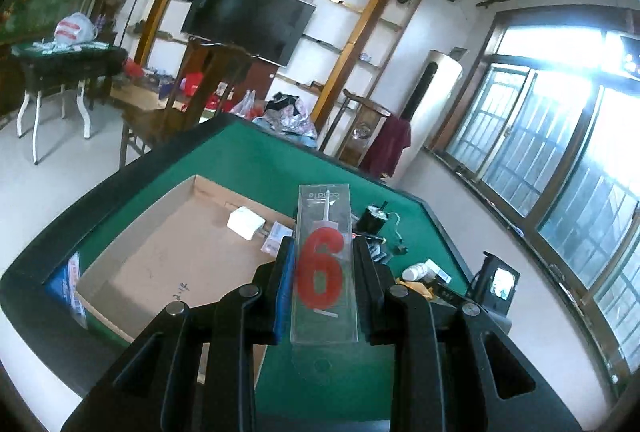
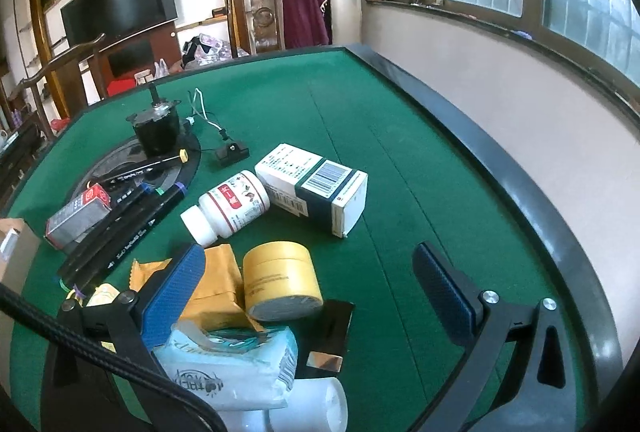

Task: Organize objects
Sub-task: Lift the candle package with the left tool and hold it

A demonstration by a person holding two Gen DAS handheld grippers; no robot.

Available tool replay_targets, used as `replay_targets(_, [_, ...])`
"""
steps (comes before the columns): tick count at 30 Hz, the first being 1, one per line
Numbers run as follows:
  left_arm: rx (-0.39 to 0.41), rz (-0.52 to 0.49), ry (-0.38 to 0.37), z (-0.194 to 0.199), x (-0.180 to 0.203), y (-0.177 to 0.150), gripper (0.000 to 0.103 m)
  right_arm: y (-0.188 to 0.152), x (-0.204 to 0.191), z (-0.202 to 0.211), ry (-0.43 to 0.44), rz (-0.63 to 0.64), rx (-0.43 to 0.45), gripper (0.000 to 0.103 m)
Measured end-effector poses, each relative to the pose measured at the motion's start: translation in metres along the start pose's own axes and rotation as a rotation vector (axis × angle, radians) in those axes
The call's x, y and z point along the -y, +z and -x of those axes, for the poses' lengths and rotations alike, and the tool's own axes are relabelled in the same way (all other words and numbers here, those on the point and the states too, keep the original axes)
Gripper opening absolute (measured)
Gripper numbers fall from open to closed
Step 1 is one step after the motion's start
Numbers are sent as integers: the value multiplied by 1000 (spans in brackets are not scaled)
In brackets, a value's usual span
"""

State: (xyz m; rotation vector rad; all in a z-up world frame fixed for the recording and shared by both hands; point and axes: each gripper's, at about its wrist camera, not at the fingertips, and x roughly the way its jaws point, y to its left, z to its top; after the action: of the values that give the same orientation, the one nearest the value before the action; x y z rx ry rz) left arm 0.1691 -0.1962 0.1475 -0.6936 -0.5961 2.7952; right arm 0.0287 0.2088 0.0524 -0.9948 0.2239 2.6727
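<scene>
My left gripper (image 1: 323, 246) is shut on a clear plastic case (image 1: 325, 272) holding a red number-6 candle, held above the green table. An open cardboard box (image 1: 168, 256) lies to its left with a white adapter (image 1: 246, 223) inside. My right gripper (image 2: 310, 272) is open and empty, low over the table, with a yellow tape roll (image 2: 280, 282) between its fingers. Beyond lie a white pill bottle (image 2: 228, 205), a white-and-blue medicine box (image 2: 316, 187), black markers (image 2: 124, 228) and a small grey-red box (image 2: 78, 213).
A black motor (image 2: 157, 129) with wires stands at the back left of the green table (image 2: 360, 103). A tissue pack (image 2: 236, 364), brown packet (image 2: 216, 292) and dark card (image 2: 330, 336) lie near my right gripper. The table's black rim (image 2: 500, 167) runs along the wall under the windows. Chairs stand beyond the table.
</scene>
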Motion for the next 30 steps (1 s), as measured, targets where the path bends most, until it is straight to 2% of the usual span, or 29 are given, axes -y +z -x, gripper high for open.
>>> replay_targets(13, [26, -18, 16, 17, -2, -4, 23, 2, 6, -3, -11, -27, -19, 103])
replay_targets(30, [11, -35, 3, 13, 8, -13, 23, 0, 8, -3, -7, -29, -32, 103])
